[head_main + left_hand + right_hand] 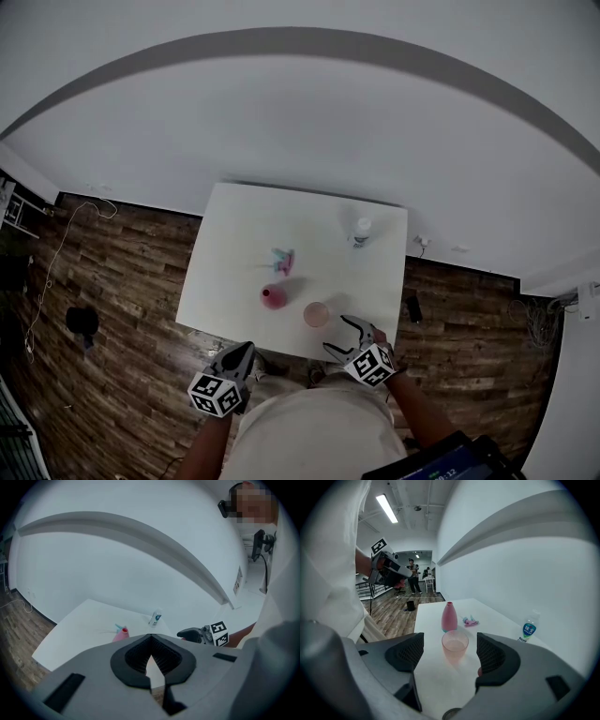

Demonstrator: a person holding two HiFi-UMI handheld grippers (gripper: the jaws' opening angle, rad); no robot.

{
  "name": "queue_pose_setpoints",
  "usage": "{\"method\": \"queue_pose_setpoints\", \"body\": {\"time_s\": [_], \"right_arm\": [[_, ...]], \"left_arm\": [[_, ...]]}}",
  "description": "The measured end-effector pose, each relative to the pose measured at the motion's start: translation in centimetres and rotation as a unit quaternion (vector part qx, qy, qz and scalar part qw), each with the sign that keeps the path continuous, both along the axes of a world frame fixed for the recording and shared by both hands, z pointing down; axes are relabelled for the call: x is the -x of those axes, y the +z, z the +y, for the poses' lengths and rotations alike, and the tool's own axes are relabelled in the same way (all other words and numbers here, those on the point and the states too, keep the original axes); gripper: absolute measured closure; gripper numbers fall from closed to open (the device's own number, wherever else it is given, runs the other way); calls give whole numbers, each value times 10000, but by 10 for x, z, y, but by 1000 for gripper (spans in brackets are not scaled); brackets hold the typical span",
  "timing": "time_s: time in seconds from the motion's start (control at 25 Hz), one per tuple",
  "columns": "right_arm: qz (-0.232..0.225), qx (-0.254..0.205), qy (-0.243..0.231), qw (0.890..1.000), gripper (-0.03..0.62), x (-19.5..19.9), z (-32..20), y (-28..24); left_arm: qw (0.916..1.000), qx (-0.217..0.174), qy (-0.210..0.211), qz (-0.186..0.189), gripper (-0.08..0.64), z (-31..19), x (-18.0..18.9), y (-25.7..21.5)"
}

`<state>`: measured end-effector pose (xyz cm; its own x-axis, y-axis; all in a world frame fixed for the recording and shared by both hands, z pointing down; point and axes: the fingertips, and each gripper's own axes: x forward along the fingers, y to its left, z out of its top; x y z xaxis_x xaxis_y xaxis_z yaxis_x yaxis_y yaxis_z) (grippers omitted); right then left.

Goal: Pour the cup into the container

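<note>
A translucent pink cup (316, 314) stands near the front edge of the white table (234, 272). In the right gripper view the cup (454, 645) sits just ahead of my right gripper (450, 656), centred on the gap between its wide-apart jaws and untouched. That gripper (342, 336) is open at the table's front right. A pink bottle-shaped container (273, 297) stands open-necked just left of the cup. My left gripper (246, 349) hangs in front of the table's edge, and its jaws (150, 656) are shut on nothing.
A pink and teal spray cap (283, 261) lies behind the container. A clear water bottle (362, 231) stands at the table's far right, near the white wall. Wooden floor surrounds the table. People stand far off down the room in the right gripper view.
</note>
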<state>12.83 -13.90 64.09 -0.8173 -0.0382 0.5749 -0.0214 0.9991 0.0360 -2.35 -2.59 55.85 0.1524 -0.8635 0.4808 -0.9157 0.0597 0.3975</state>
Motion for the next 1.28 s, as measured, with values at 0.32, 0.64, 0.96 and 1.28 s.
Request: {"method": "queue_pose_setpoints", "body": {"time_s": [0.32, 0.64, 0.96, 1.28], "right_arm": [[183, 1, 29, 9998, 258, 12, 6, 23], [347, 106, 0, 9993, 258, 15, -9, 49], [382, 167, -60, 9991, 258, 24, -16, 68], [478, 135, -223, 9985, 258, 31, -19, 82]], "left_arm": [[9999, 68, -91, 39, 549, 14, 6, 4], [9997, 172, -150, 24, 549, 4, 11, 11], [9993, 293, -227, 82, 549, -4, 13, 20], [9991, 368, -178, 125, 549, -14, 12, 27]]}}
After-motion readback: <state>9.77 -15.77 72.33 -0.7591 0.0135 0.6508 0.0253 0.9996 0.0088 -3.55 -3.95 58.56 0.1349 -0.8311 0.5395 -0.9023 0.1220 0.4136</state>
